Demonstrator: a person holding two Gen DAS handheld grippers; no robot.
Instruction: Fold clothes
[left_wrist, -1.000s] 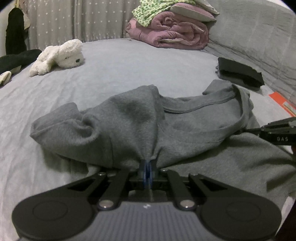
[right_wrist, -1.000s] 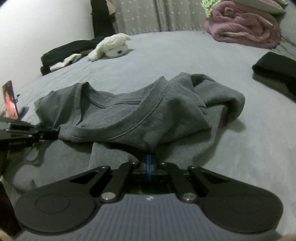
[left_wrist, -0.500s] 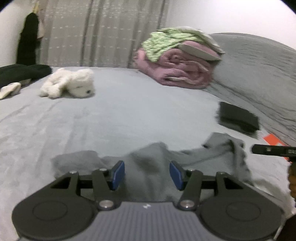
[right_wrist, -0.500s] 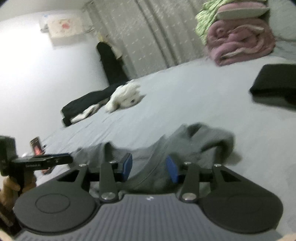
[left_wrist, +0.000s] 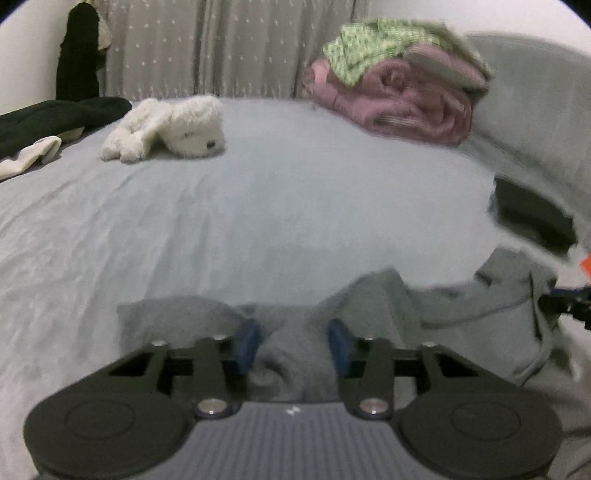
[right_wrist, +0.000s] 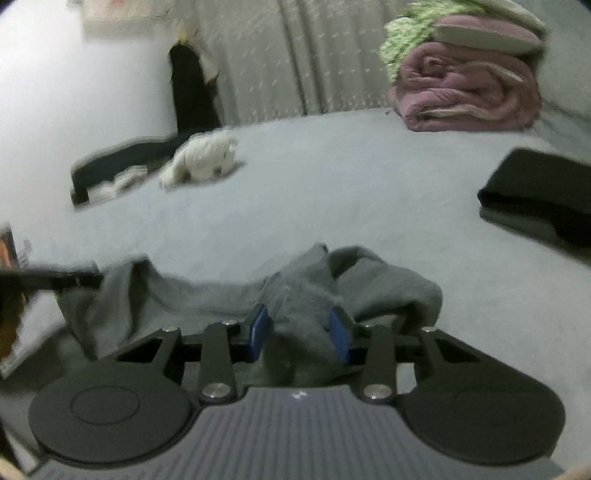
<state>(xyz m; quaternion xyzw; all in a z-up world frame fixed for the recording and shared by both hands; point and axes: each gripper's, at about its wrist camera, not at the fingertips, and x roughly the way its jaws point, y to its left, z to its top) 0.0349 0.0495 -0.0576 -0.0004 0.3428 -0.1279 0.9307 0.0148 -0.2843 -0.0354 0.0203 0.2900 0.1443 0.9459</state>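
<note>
A grey sweatshirt (left_wrist: 388, 302) lies crumpled on the grey bed sheet (left_wrist: 258, 203). My left gripper (left_wrist: 293, 345) hangs over its near edge. A ridge of the grey fabric rises between its blue pads (left_wrist: 248, 341), and the jaws are closing. In the right wrist view the sweatshirt (right_wrist: 388, 291) bunches up between the right gripper's (right_wrist: 298, 332) blue pads (right_wrist: 338, 334), and these jaws are closing too. Each gripper shows at the other view's edge: the right gripper (left_wrist: 569, 302) and the left gripper (right_wrist: 62, 278). The frames are blurred.
A white plush toy (left_wrist: 173, 127) lies far left, with black clothes (left_wrist: 55, 118) beyond it. Pink and green folded blankets (left_wrist: 406, 107) are stacked at the back right. A black folded garment (left_wrist: 532, 218) lies to the right near a grey headboard.
Both grippers were shut on the sweatshirt's edge a second ago. They let go, opened wide and tilted up, and the jaws now stand narrower with fabric between them.
</note>
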